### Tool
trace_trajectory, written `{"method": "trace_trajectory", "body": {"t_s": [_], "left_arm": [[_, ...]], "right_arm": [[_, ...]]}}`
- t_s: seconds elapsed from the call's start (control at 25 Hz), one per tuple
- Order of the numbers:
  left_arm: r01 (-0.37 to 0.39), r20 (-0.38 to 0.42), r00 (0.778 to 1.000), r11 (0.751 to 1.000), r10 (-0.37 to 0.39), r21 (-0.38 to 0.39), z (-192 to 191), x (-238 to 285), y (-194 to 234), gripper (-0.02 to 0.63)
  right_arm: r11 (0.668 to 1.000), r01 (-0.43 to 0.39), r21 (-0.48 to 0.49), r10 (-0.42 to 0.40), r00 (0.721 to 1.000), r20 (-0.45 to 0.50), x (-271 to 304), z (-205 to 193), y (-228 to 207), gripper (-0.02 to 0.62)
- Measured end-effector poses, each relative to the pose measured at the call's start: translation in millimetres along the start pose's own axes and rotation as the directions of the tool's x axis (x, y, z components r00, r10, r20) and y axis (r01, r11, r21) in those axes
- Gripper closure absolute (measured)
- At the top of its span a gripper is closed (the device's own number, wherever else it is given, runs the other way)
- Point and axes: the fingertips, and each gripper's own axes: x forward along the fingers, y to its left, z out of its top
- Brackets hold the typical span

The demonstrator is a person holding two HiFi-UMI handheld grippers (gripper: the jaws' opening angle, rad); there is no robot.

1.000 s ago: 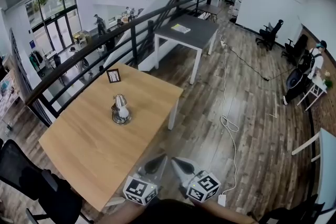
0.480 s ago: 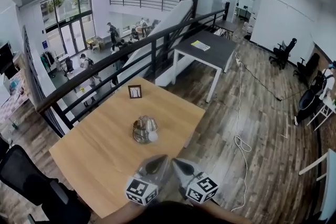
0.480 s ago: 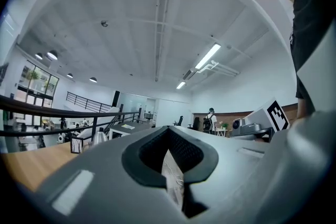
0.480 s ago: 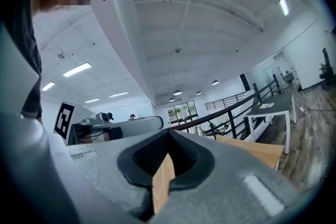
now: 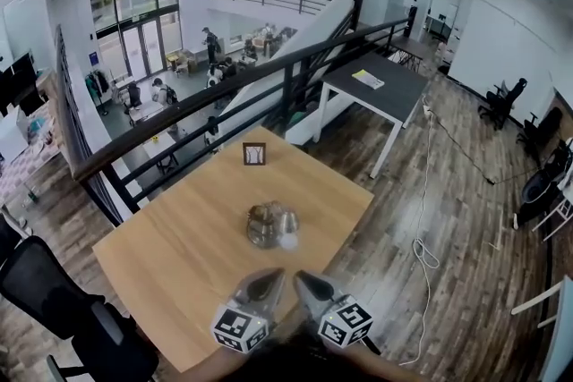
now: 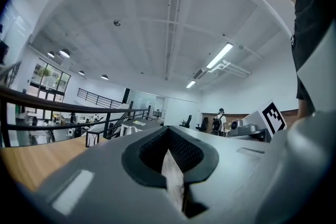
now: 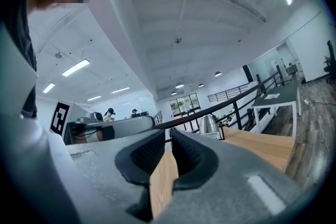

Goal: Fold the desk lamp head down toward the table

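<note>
Looking down in the head view, the lamp stands central on the desk, a picture frame beyond it; left gripper and right gripper hover side by side at the near edge — well apart from the lamp. Left gripper view: fingers closed together, empty. Right gripper view: fingers opening slightly, nothing between them — lamp ahead.

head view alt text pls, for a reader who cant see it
A lamp sits near the middle of a wooden table, with a frame behind it by a black railing. At the bottom edge, the left gripper and right gripper point toward the lamp without touching it; the right one's jaws are opening, empty.
</note>
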Motion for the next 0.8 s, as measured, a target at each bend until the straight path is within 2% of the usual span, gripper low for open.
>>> {"method": "trace_trajectory", "body": {"t_s": [0.4, 0.8], "left_arm": [[-0.064, 0.009, 0.998, 0.998, 0.064, 0.001, 4.3, 3.6, 35.8, 0.604], [-0.137, 0.004, 0.991, 0.991, 0.137, -0.007, 2.3, 24.3, 67.5, 0.604]], "right_arm": [[1.000, -0.023, -0.008, 0.023, 1.000, -0.019, 42.1, 8.7, -22.3, 0.510], [0.999, -0.033, -0.007, 0.032, 0.996, -0.079, 84.5, 12.4, -64.0, 0.420]]}}
